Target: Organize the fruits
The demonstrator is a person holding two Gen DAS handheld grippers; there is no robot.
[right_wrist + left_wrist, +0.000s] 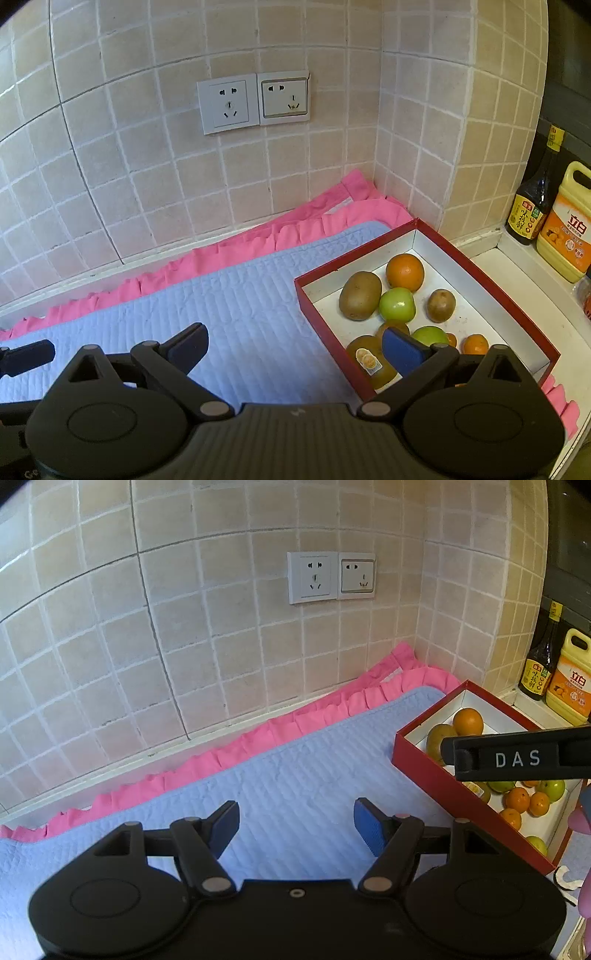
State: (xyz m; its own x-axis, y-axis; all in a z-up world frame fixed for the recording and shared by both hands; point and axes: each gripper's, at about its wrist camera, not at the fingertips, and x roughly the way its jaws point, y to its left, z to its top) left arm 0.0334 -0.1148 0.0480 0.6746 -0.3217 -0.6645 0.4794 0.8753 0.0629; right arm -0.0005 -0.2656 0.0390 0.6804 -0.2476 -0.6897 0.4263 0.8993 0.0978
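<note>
**Fruit all boxed, both grippers empty**

Left gripper [296,825] hovers wide open over the blue mat [295,768], probably waiting. Right gripper [295,350], jaws wide and empty, straddles the red box [491,284] edge holding kiwis, apples, oranges.

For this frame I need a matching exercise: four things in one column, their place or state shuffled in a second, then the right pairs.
Things:
1. large orange
2. dark sauce bottle
3. left hand-held gripper
4. wall sockets

Places or states:
A. on the ledge beside the yellow jug
B. open over the blue mat, holding nothing
C. on the tiled wall above the counter
D. in the red box, near its far corner

Pairs: 1-D, 2-A, 3-B, 4-C
</note>
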